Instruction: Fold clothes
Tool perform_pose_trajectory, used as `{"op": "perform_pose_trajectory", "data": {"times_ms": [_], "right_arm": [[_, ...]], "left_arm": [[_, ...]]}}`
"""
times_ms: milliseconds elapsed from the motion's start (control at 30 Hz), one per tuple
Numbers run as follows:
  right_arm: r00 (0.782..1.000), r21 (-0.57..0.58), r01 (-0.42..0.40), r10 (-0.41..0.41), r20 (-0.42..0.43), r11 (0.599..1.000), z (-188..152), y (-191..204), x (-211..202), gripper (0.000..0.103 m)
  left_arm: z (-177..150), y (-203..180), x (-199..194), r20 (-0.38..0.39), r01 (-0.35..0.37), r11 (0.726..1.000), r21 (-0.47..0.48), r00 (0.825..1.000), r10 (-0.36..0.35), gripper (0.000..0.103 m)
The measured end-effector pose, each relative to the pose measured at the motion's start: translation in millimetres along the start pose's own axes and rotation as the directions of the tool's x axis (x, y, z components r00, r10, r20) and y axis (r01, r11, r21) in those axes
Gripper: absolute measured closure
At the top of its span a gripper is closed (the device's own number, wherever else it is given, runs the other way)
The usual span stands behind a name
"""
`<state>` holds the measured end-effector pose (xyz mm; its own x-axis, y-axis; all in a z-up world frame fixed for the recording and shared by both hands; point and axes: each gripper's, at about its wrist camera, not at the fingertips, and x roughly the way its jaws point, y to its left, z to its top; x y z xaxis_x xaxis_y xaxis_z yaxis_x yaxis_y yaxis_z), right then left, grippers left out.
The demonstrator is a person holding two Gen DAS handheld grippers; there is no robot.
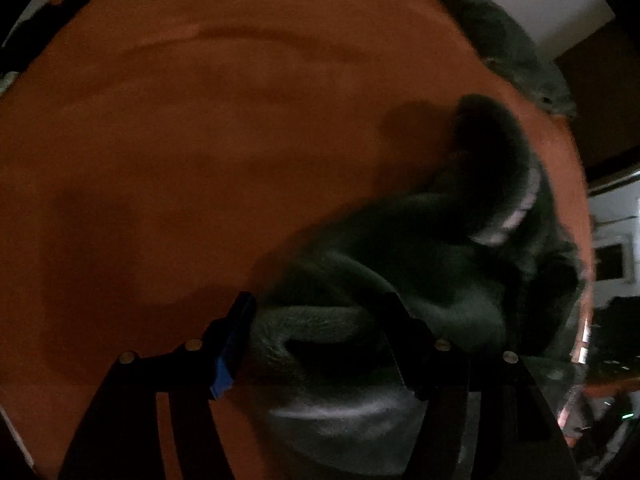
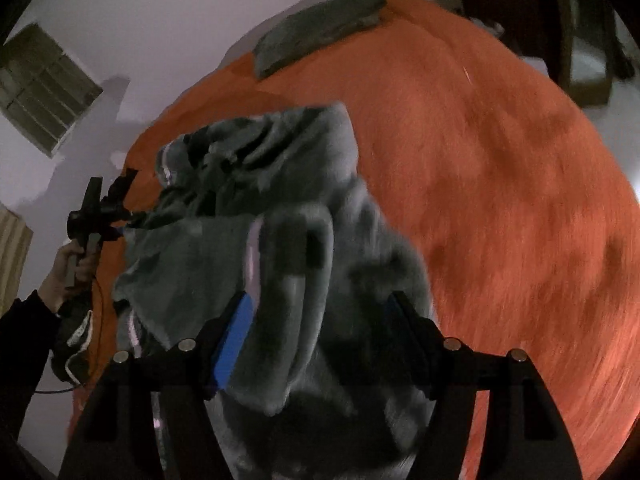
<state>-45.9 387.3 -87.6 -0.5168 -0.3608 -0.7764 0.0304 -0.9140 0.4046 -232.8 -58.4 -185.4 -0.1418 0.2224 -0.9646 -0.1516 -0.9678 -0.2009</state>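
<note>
We grip the fuzzy grey garment (image 2: 280, 248) with both tools above the orange bed cover (image 2: 500, 200). The left gripper (image 1: 316, 320) jaws pinch a rolled edge, and the right gripper (image 2: 320, 320) jaws squeeze a thick fold. A folded grey cloth (image 2: 320, 28) lies at the cover's far edge.

The right hand-held gripper (image 2: 316, 336) has a bunched fold of a grey fleece garment (image 2: 256, 208) between its fingers, lifted over an orange blanket (image 2: 500, 184). At the left, a hand (image 2: 70, 268) holds the left hand-held gripper (image 2: 120, 224) at the garment's far edge. A folded grey garment (image 2: 316, 28) lies at the blanket's far end.
</note>
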Motion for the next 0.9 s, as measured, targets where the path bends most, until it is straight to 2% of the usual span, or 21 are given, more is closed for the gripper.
{"op": "perform_pose_trajectory", "data": {"times_ms": [67,100,167,233,300,367,400,433,467,500,533,567,600,667,767,800,867,900], "right_arm": [[1.0,-0.084,0.013,-0.013,0.011,0.996,40.0,6.2,10.7,0.034],[1.0,-0.132,0.021,-0.019,0.018,0.991,63.2,10.3,17.6,0.034],[0.999,-0.199,0.01,-0.019,-0.042,0.98,115.0,17.8,47.2,0.034],[0.993,-0.251,0.027,-0.054,-0.103,0.968,150.2,26.3,84.0,0.034],[0.979,-0.304,0.047,-0.105,-0.177,0.952,173.1,30.3,121.7,0.034],[0.94,-0.356,0.113,-0.215,-0.263,0.928,184.3,28.1,164.6,0.039],[0.926,-0.358,0.117,-0.232,-0.298,0.926,185.5,25.5,177.2,0.057],[0.915,-0.355,0.117,-0.239,-0.324,0.927,185.9,23.4,186.3,0.09],[0.91,-0.346,0.111,-0.236,-0.341,0.931,185.3,21.9,191.7,0.097],[0.904,-0.338,0.106,-0.232,-0.359,0.935,184.8,20.3,197.2,0.097],[0.909,-0.345,0.111,-0.235,-0.343,0.932,185.7,21.5,196.7,0.098],[0.93,-0.363,0.128,-0.239,-0.28,0.923,189.2,24.9,187.5,0.098],[0.943,-0.365,0.142,-0.238,-0.234,0.92,192.2,25.4,179.6,0.098],[0.95,-0.345,0.157,-0.237,-0.204,0.926,194.1,22.0,171.7,0.098],[0.958,-0.313,0.178,-0.237,-0.16,0.933,196.9,17.0,159.8,0.097],[0.961,-0.302,0.185,-0.237,-0.145,0.935,197.9,15.3,155.8,0.096],[0.965,-0.28,0.198,-0.238,-0.115,0.939,199.8,11.9,147.8,0.086],[0.966,-0.269,0.204,-0.238,-0.1,0.941,200.7,10.2,143.9,0.077]], "left_arm": [[1.0,3.2,5.1,-0.011,-0.046,0.999,0.006,0.999,0.046,0.039],[3.4,4.7,1.5,-0.012,-0.045,0.999,0.01,0.999,0.045,0.04],[13.6,5.8,-22.0,0.058,-0.023,1.0,0.005,0.998,0.022,0.04],[26.4,4.0,-45.4,0.131,0.02,1.0,0.0,0.991,-0.02,0.039],[39.7,-10.5,-44.9,0.104,0.084,0.996,0.025,0.991,-0.086,0.039],[49.2,-32.5,-34.7,0.047,0.114,0.99,0.078,0.992,-0.118,0.039],[48.5,-42.9,-27.3,0.02,0.092,0.989,0.117,0.995,-0.095,0.039],[45.7,-55.7,-15.8,-0.007,0.05,0.985,0.165,0.999,-0.049,0.039],[46.1,-66.9,-3.6,-0.031,0.02,0.979,0.203,0.999,-0.014,0.039],[44.9,-75.1,7.5,-0.054,0.006,0.973,0.23,0.999,0.007,0.04],[41.6,-82.2,17.4,-0.069,-0.01,0.968,0.25,0.997,0.028,0.04],[38.4,-88.4,26.2,-0.077,-0.028,0.964,0.265,0.996,0.05,0.047],[36.0,-93.5,32.1,-0.072,-0.05,0.959,0.278,0.995,0.073,0.068],[37.5,-96.4,33.5,-0.022,-0.091,0.961,0.26,0.995,0.101,0.093],[45.9,-93.3,32.9,0.047,-0.151,0.971,0.187,0.988,0.145,0.096],[48.4,-91.7,34.7,0.048,-0.155,0.974,0.166,0.988,0.149,0.096],[52.0,-89.6,40.7,0.028,-0.144,0.98,0.137,0.99,0.141,0.095],[52.6,-89.8,40.9,0.026,-0.141,0.981,0.133,0.99,0.139,0.095]]}}
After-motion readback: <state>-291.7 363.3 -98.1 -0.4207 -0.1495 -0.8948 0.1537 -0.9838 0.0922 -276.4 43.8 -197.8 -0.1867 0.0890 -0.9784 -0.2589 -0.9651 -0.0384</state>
